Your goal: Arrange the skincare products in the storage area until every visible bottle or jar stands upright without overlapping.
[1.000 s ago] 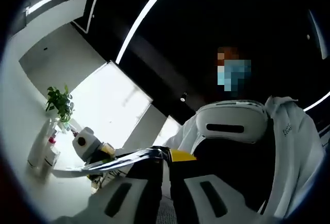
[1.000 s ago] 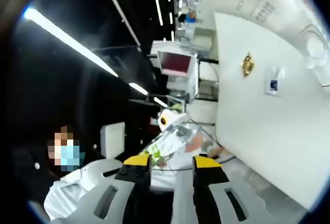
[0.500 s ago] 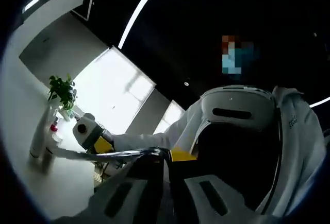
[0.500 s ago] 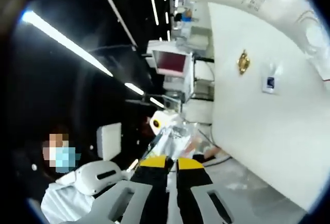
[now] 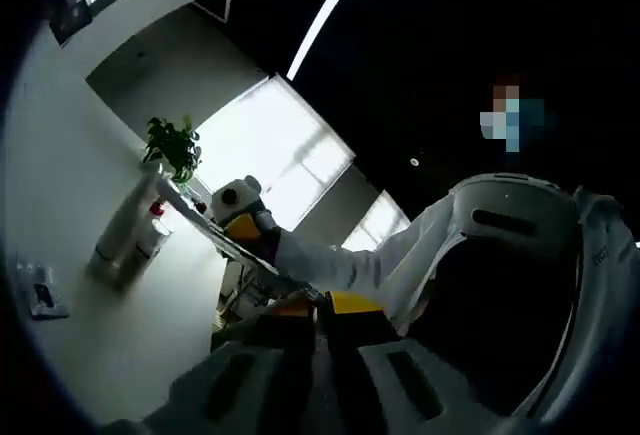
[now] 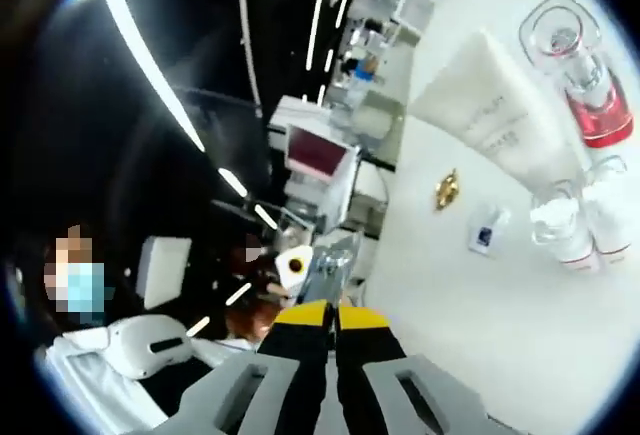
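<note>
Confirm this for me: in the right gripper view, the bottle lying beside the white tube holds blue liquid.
Not right. The liquid in the bottle beside the white tube is red, not blue, as the right gripper view shows.

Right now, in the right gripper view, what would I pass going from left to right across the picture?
Person in a white coat → the tongs' yellow tips → small gold ornament → small packet with a blue mark → clear-capped white bottles → bottle of red liquid.
</note>
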Demonstrator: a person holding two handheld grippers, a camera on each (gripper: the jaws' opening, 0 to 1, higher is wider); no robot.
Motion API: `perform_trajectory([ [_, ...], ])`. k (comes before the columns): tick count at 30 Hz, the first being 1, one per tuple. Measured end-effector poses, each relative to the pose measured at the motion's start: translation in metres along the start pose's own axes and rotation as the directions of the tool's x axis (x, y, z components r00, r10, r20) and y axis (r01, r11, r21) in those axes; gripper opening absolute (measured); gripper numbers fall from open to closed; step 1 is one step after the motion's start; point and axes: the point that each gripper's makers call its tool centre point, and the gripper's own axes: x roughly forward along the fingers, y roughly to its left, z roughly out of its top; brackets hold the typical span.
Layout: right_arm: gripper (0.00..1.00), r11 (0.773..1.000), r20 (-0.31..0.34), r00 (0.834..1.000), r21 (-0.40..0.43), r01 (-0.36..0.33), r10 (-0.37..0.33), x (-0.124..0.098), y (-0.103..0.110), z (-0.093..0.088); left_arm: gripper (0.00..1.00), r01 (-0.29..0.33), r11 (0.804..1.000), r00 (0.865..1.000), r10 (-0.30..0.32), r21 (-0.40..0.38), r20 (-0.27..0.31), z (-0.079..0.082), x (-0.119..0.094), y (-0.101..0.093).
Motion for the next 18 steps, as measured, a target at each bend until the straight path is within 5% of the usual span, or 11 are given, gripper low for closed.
perform_trajectory([
  [4,0.0,0.989,0.002,0.995,-0.11,0.101,-0.101,0.0,-0.012,0.002,0.02,-0.088,0.995,0.996,0.087,-0.036,-0.019,-0.007,0.002,0.021],
  [13,0.0,0.961,0.011,0.982,-0.207,0.186,-0.188,-0.002,-0.021,0.004,0.0,-0.223,0.966,0.975,0.22,-0.13,-0.034,-0.022,-0.001,0.053],
  [18,0.0,0.937,-0.01,0.965,-0.242,0.252,-0.262,-0.005,-0.037,0.003,0.0,-0.291,0.931,0.956,0.29,-0.22,-0.037,-0.029,-0.003,0.075],
])
